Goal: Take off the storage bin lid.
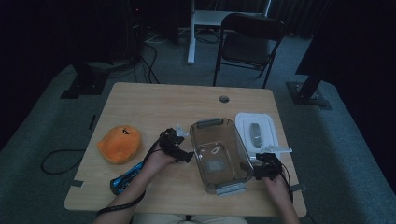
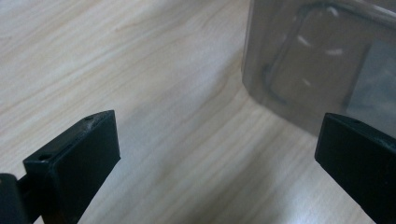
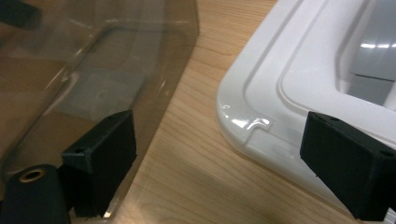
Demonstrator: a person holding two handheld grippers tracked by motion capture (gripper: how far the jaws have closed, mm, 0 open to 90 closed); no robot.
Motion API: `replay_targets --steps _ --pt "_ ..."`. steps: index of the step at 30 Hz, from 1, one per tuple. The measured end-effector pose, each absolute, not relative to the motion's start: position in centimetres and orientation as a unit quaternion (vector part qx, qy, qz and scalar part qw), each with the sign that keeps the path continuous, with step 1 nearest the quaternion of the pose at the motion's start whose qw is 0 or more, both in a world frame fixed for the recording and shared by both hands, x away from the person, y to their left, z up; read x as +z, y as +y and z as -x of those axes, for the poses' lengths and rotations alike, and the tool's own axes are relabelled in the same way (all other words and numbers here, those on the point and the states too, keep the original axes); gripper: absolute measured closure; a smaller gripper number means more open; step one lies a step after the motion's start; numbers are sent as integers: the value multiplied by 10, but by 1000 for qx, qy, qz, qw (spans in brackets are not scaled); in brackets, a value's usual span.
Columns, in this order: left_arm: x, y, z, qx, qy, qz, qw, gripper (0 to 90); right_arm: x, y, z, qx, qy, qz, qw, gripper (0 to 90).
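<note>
Smoky clear plastic: the bin sits on the table at centre, long axis running 6 to 12 o'clock, empty, grey latch handles at its near and far ends.

Near:
- Left tool at the bin's 9 o'clock side, jaws wide apart, nothing between them. In the left gripper view the left tool looks past bare wood to the bin wall at 1 o'clock, apart from it.
- Right tool at the bin's 4 o'clock corner, jaws apart. In the right gripper view the right tool straddles the gap between bin and white lid; the left jaw seems to sit at or inside the bin rim, contact uncertain.

Judgement: bin being steadied or gripped from both sides. To do it well, seat each jaw pair across a side wall before closing, close evenly, lift level; thin plastic will likely flex and slip.

Farther:
- White lid flat at the bin's 3 o'clock, just beside it.
- Orange plush toy and a blue packet at 9 and 8 o'clock, well apart.
</note>
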State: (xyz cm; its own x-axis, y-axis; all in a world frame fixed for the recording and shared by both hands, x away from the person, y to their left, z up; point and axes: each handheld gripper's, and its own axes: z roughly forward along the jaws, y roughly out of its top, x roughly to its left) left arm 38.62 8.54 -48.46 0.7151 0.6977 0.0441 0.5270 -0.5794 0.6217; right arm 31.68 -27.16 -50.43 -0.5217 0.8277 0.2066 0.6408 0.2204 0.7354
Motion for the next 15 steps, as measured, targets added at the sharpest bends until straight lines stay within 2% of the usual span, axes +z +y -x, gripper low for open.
replay_targets --steps 10,15 --pt "-483 88 -392 151 342 -882 289 6 -507 -261 -316 402 782 -464 106 106" --pt "-480 95 -396 146 343 -877 304 6 -508 -252 -315 404 788 -453 99 105"
